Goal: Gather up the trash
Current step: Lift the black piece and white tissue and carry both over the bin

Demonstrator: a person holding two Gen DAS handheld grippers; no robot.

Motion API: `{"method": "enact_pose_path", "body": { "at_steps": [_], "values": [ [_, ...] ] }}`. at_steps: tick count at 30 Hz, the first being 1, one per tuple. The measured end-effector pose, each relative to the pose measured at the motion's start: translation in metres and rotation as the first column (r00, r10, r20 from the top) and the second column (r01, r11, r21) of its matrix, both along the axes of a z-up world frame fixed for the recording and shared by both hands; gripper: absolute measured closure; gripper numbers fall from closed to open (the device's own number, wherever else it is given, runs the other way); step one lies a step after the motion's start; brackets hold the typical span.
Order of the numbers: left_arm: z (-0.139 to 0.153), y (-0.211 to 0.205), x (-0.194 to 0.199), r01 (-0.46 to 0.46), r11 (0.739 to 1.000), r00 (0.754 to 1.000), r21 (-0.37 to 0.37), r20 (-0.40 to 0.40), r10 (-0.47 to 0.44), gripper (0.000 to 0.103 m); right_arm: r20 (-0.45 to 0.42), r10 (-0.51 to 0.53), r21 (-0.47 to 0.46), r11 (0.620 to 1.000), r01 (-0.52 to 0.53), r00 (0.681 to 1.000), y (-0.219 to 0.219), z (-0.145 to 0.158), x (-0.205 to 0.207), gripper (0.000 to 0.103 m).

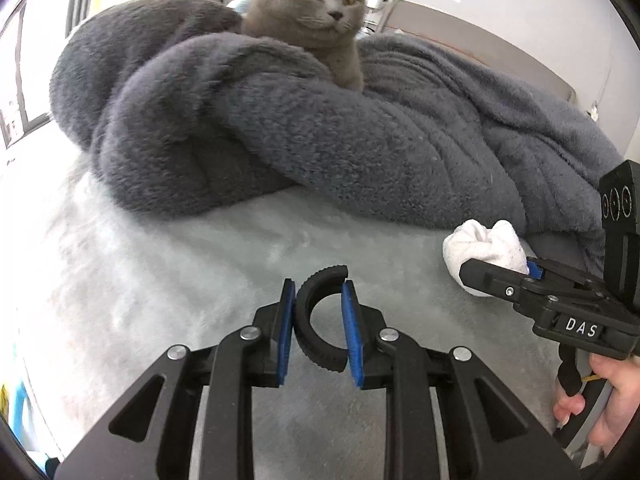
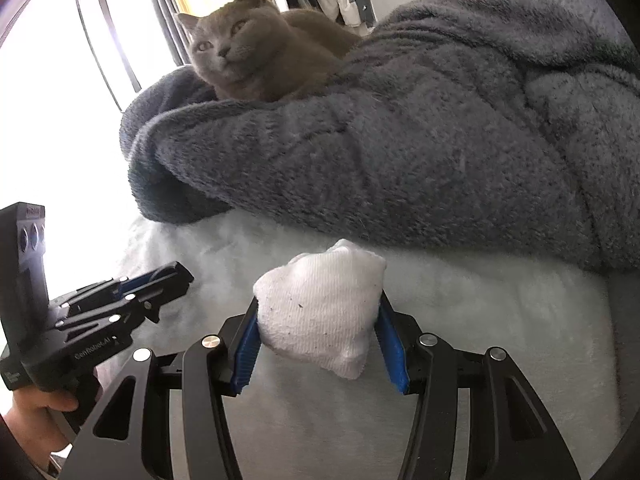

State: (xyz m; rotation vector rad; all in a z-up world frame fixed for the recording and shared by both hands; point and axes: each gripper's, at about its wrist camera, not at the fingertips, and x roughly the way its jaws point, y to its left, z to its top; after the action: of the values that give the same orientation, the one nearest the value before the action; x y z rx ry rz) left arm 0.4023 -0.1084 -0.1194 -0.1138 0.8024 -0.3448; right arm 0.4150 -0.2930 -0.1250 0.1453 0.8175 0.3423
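Note:
My left gripper [image 1: 318,300] is shut on a black ribbed plastic half-ring [image 1: 310,326], held between the blue pads above the pale fluffy bed cover [image 1: 180,272]. My right gripper [image 2: 318,312] is shut on a crumpled white tissue wad [image 2: 320,316], also above the bed cover [image 2: 500,320]. In the left wrist view the right gripper [image 1: 516,272] shows at the right with the white wad [image 1: 484,246] at its tips. In the right wrist view the left gripper [image 2: 160,280] shows at the lower left.
A grey cat [image 1: 316,12] lies on a bunched dark grey fleece blanket [image 1: 320,132] behind both grippers; it also shows in the right wrist view [image 2: 256,60], with the blanket [image 2: 440,140]. A bright window [image 2: 80,60] is at the left. A hand [image 1: 612,400] holds the right gripper.

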Motion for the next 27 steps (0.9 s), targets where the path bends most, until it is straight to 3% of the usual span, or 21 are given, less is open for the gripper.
{"method": "enact_pose_path", "body": {
  "at_steps": [9,13,22,27],
  "values": [
    [0.005,0.018,-0.025,-0.047,0.999,0.999,0.000,-0.009,0.047,0.078,0.017,0.065,-0.007,0.998,-0.065,0.998,0.031,0.017,-0.011,0.050],
    [0.009,0.032,-0.042,-0.077,0.997,0.997,0.004,-0.013,0.077,0.078,-0.043,0.064,0.042,0.997,-0.062,0.997,0.036,0.015,-0.013,0.050],
    [0.025,0.059,-0.070,-0.143,0.989,0.990,0.030,-0.008,0.143,0.078,-0.061,0.109,-0.045,0.993,-0.112,0.992,0.059,0.020,-0.038,0.050],
    [0.026,0.069,-0.090,-0.175,0.984,0.984,0.042,-0.024,0.176,0.078,-0.067,0.107,-0.011,0.994,-0.108,0.992,0.060,0.027,-0.057,0.050]
  ]
}}
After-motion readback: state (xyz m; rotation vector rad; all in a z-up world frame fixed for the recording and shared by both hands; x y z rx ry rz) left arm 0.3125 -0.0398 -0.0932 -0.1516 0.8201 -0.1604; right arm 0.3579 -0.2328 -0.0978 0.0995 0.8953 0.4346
